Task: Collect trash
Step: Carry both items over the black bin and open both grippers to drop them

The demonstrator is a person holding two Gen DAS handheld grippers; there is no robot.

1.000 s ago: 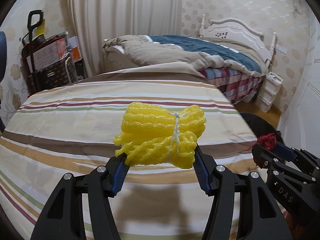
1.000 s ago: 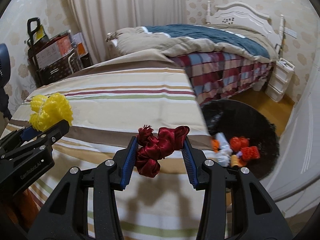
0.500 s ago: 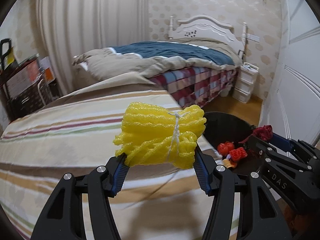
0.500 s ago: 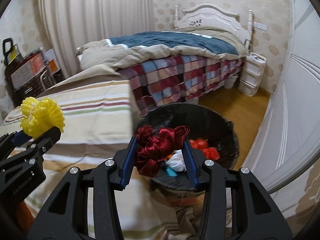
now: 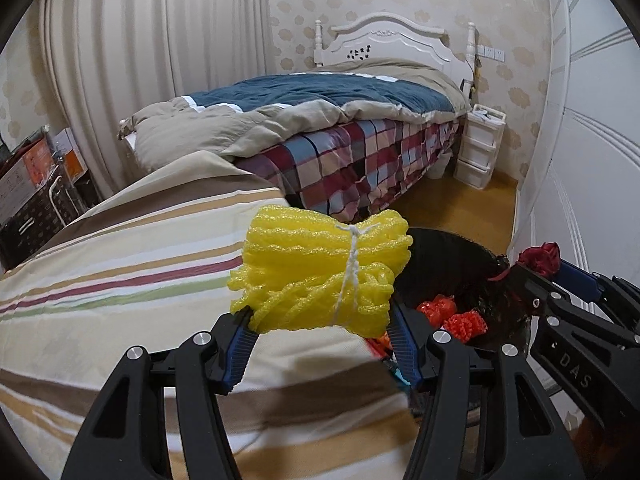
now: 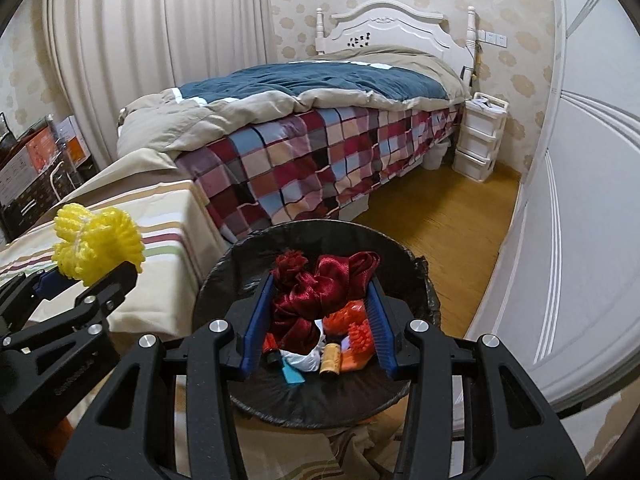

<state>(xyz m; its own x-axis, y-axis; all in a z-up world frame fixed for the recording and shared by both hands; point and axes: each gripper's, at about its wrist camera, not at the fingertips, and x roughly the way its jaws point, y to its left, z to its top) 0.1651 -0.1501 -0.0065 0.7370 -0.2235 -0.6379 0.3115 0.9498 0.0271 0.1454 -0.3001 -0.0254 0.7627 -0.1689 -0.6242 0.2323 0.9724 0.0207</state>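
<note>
Bed [image 6: 320,92] with white headboard, at the far wall, under a blue-and-tan quilt and a checked blanket that hangs down the near side. White drawer unit [image 6: 478,140] beside its head, on wood floor [image 6: 440,216].

Striped surface [image 5: 120,300], cloth-covered, nearer the cameras at left; boxes [image 5: 36,172] stacked by the curtain beyond it.

Bin [image 6: 240,260], round, black-lined, on the floor between the striped surface and the bed. Contents, seen past the right tool's fingers: orange mesh pieces [image 6: 352,328], a white wad, a small tan spool, a teal scrap (others too small to name).

Left tool [image 5: 320,336]: black frame, blue pads, clamped on a yellow foam bundle [image 5: 320,272] tied at its waist with white string. Bundle is held in the air, over the striped surface's edge in the left wrist view, beside the bin.

Right tool [image 6: 320,316]: same build, pads pressed on a dark red ribbon [image 6: 320,288], crumpled, satin. Ribbon is held above the bin's open mouth, clear of the contents. In the left wrist view it shows as a red tuft [image 5: 538,256] at the tool's tip, near the bin's far rim.
</note>
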